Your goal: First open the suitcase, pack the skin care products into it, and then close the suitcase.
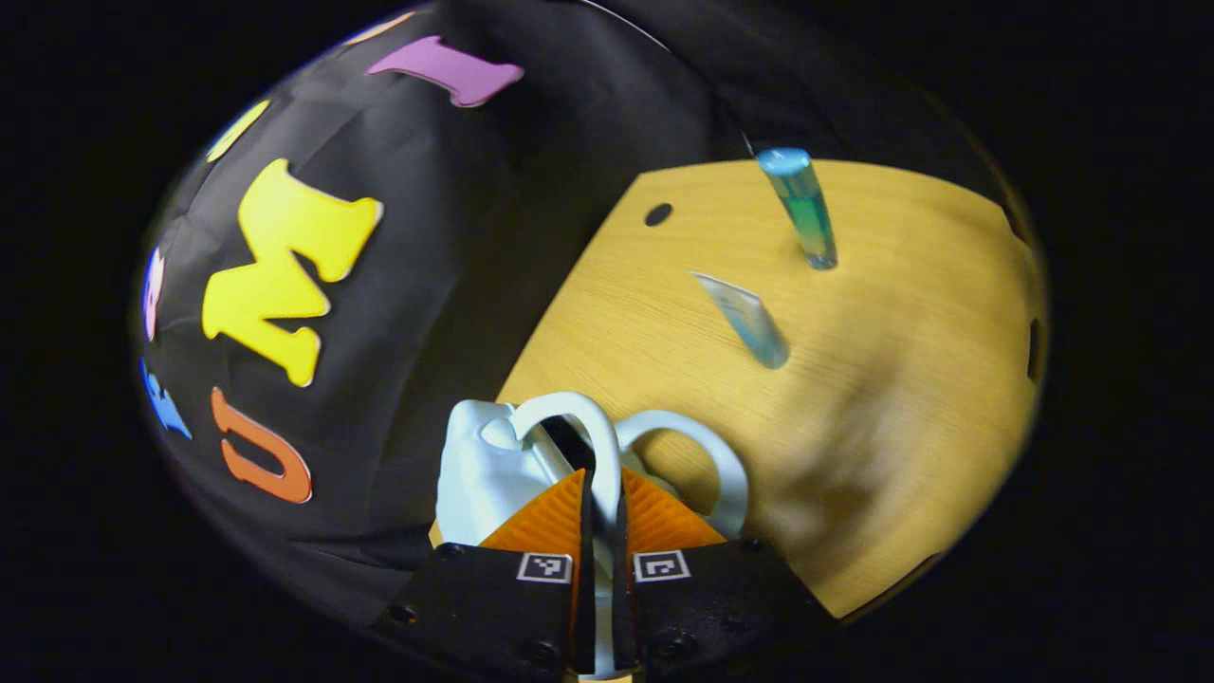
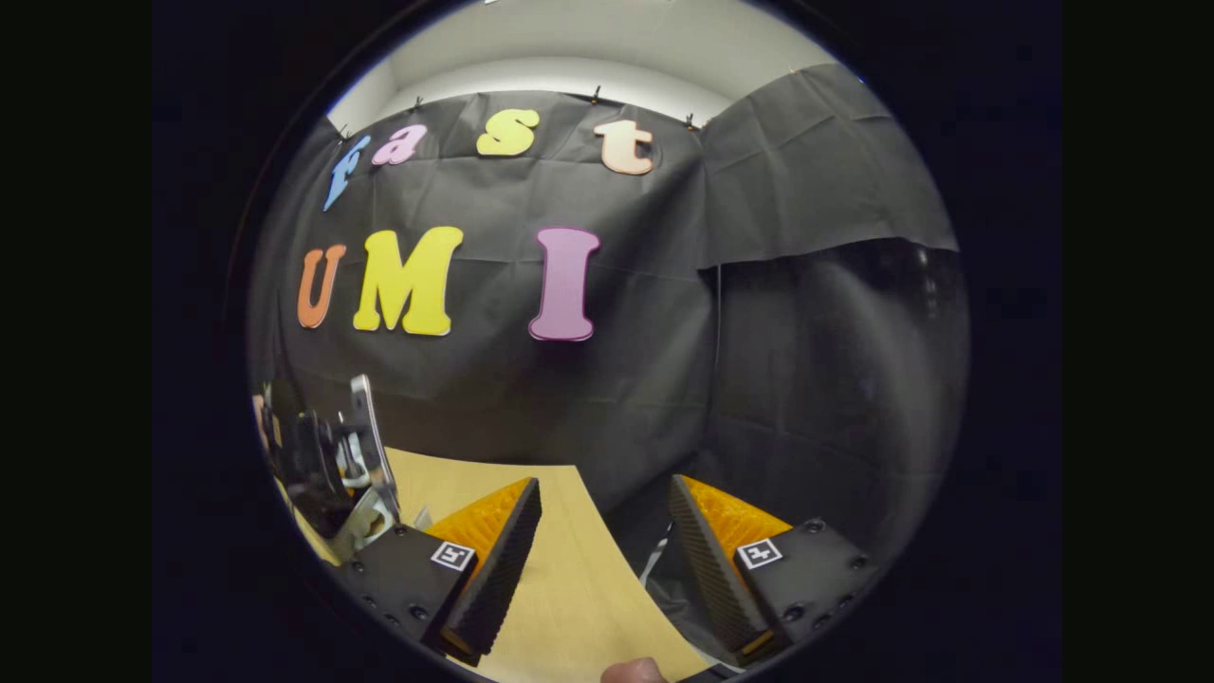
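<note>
Both tongs show at the bottom of their own views. Left gripper (image 1: 603,517) is nearly closed, its two fingers pinching the thin white handle (image 1: 596,446) of a pale suitcase (image 1: 484,474), which sits just ahead of the fingertips at the near edge of the wooden table (image 1: 901,427). A second white loop lies just to the right of the pinched one. Farther ahead and to the right of these fingers, well apart from the suitcase, two skin care items rest on the tabletop: a blue-green tube (image 1: 801,207) at the far side, and a clear tube (image 1: 744,318) nearer, between it and the suitcase.

Right gripper (image 2: 607,541) stands wide, with nothing between its fingers; beneath the gap lies the table edge against the dark cloth wall (image 2: 806,360). Off to its left, at the rim, the other gripper's body (image 2: 332,465) is visible.
</note>
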A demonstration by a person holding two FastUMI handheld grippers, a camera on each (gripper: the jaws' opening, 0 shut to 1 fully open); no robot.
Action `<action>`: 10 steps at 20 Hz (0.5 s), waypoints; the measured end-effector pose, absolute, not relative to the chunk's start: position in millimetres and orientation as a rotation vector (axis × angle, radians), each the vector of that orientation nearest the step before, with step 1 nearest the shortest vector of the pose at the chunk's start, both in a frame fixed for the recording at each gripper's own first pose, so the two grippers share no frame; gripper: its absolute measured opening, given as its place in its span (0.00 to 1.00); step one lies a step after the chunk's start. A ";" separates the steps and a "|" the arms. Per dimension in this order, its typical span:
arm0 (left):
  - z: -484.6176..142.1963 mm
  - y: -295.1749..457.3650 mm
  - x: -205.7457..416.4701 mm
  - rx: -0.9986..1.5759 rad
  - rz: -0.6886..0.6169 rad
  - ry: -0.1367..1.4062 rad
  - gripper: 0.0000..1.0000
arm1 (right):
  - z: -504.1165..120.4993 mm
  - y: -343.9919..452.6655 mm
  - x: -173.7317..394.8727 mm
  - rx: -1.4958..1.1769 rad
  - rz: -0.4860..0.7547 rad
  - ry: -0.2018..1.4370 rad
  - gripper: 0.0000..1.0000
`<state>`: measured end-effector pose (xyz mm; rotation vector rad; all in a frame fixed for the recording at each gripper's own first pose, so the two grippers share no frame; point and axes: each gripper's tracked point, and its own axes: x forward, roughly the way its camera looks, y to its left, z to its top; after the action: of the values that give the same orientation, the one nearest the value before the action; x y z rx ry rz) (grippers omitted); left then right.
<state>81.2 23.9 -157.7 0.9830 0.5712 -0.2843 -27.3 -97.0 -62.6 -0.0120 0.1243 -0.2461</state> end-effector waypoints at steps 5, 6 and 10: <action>-63.1 91.0 90.0 0.765 -0.157 0.337 0.03 | -54.1 -64.4 -18.4 -0.020 -0.178 0.113 0.81; -47.7 110.9 87.2 0.717 -0.124 0.294 0.03 | -49.7 -56.6 -16.1 -0.022 -0.161 0.110 0.81; -6.6 209.2 78.9 0.542 0.055 0.175 0.03 | -36.1 -29.8 -6.8 -0.056 -0.104 0.104 0.82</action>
<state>78.9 209.2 -6.6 0.5424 0.1746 0.0554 -6.8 -29.8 -36.1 -0.0560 0.1038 -0.1041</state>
